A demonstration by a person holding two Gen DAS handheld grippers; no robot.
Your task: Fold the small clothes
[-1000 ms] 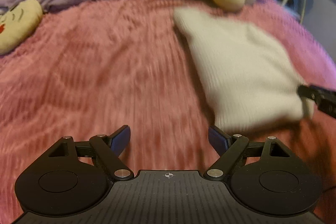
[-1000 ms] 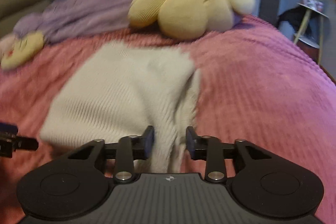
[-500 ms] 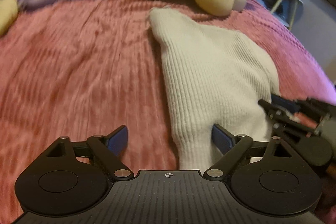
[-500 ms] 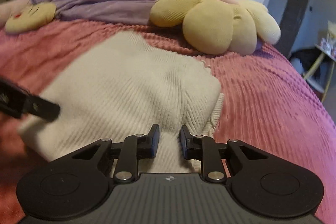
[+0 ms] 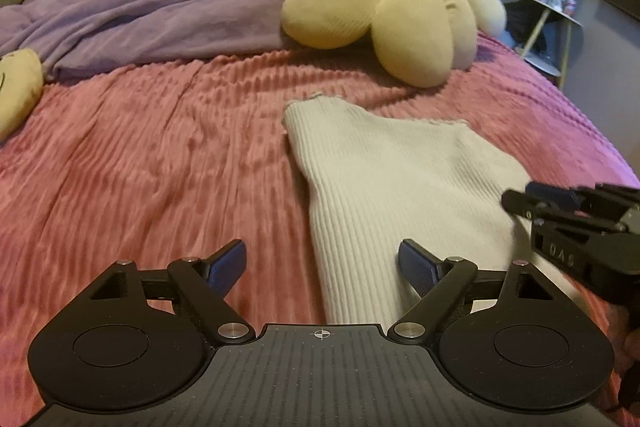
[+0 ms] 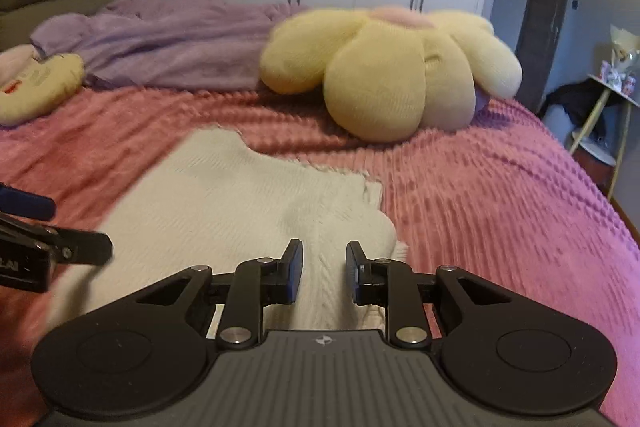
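- A small yellow cushion is lying at the far left of the pink bedspread, with a purple blanket bunched up behind it; neither is taking part in the folding.
- The left gripper is hanging wide open and empty, its jaws straddling the near left edge of the knit without gripping it.
- The cream knit is lying on the bedspread, in front of the flower pillow. It is looking narrow and doubled over, so I judge at least one fold is already in.
- The right gripper is sitting over the knit's near right part, jaws partly open with ribbed fabric showing in the gap; they are not clamping it.
- With neither gripper holding cloth, a fold seems just laid down. What is probably remaining is one more fold across, or a tidy of the bumpy right edge.
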